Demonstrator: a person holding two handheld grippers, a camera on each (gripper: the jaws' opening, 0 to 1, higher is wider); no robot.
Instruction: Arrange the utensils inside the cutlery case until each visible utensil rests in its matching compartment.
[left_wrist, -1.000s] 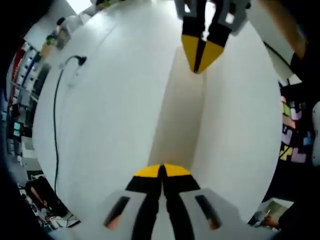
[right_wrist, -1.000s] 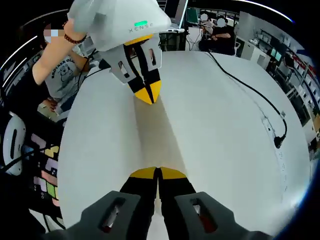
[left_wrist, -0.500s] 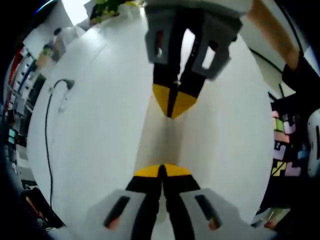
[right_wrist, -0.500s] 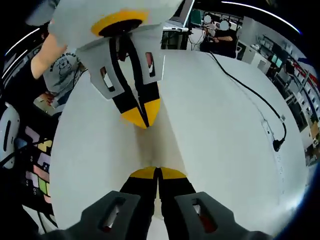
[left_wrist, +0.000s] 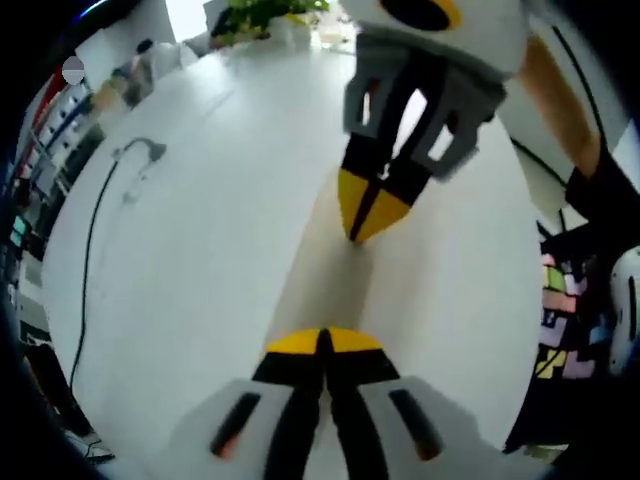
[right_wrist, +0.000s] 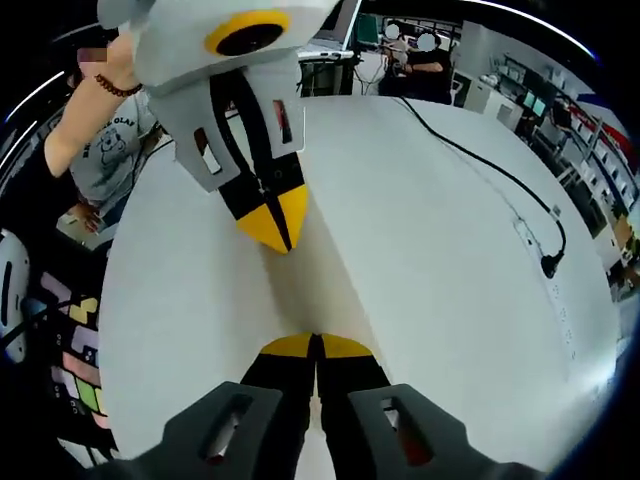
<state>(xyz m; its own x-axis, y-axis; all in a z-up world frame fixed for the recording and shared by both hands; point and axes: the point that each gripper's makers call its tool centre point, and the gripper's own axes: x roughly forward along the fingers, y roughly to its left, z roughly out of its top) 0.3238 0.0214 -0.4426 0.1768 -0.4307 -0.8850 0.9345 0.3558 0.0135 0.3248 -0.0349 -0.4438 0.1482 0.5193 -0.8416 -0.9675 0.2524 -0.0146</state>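
Left gripper view: the left hand-held gripper (left_wrist: 323, 342), black with yellow tips, rises from the lower edge with its two jaws pressed together and nothing between them. It points across a plain white worktop (left_wrist: 200, 260). Facing it from the upper edge is the right hand-held gripper (left_wrist: 372, 215), grey-bodied with black jaws and yellow tips, likewise pressed together and holding nothing; the two sets of tips stand near each other but apart. A pale beige shadowed strip (left_wrist: 315, 270) lies on the worktop between them. A thin black cable with a plug end (left_wrist: 88, 250) curves along the far side of the worktop. Green potted foliage (left_wrist: 262, 12) stands beyond the worktop's end.

Right gripper view: the right hand-held gripper (right_wrist: 315, 347) rises from below, jaws closed tip to tip, empty. The left hand-held gripper (right_wrist: 270, 225) enters from above, also closed. A person's hand with a dark beaded bracelet (right_wrist: 118, 78) grips its white housing. A second person in a grey printed T-shirt (right_wrist: 105, 150) sits beside the worktop; the chest lettering is only partly legible, ending in "OLA". A black cable (right_wrist: 500, 180) crosses the worktop to a plug. Coloured blocks (right_wrist: 75, 350) lie below the worktop's edge.

No cutlery case or utensil can be made out on the worktop.
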